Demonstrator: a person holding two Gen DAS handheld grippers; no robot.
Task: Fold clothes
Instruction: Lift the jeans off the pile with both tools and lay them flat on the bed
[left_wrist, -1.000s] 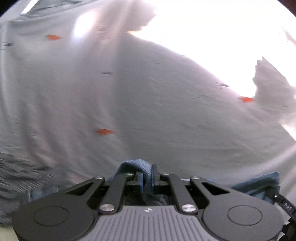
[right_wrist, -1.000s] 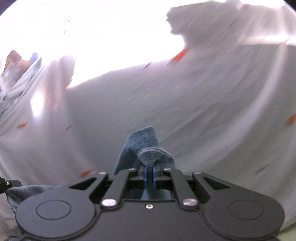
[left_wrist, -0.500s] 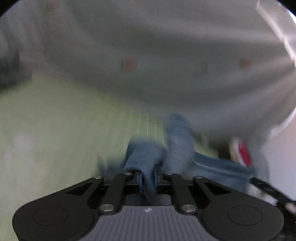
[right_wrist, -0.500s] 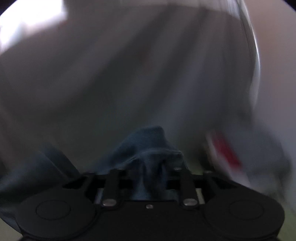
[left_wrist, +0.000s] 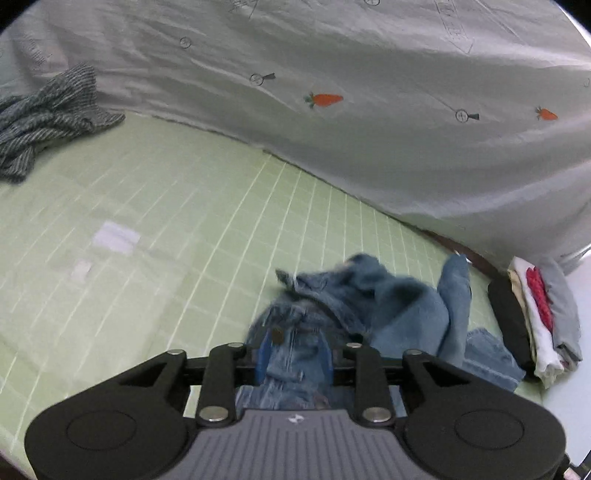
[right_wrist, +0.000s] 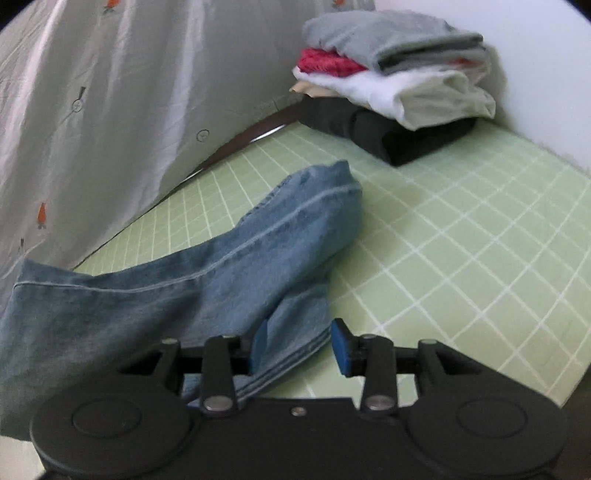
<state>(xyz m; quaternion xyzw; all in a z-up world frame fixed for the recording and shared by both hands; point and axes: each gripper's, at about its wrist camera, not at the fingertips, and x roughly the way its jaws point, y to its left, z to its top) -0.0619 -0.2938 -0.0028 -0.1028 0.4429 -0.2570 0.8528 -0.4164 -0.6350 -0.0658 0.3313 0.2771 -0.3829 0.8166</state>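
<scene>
1. A light green mat (left_wrist: 155, 206) with a white grid covers the surface.
2. A grey curtain (left_wrist: 369, 122) printed with orange carrots hangs along the mat's far edge.
3. A white wall (right_wrist: 546, 74) stands at the corner.

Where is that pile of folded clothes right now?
The folded pile sits at the far corner of the green checked mat, upper right in the right wrist view, beyond the jeans.

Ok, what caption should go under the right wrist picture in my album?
Right gripper opening over blue jeans on the green checked mat, folded clothes stack behind.
</scene>
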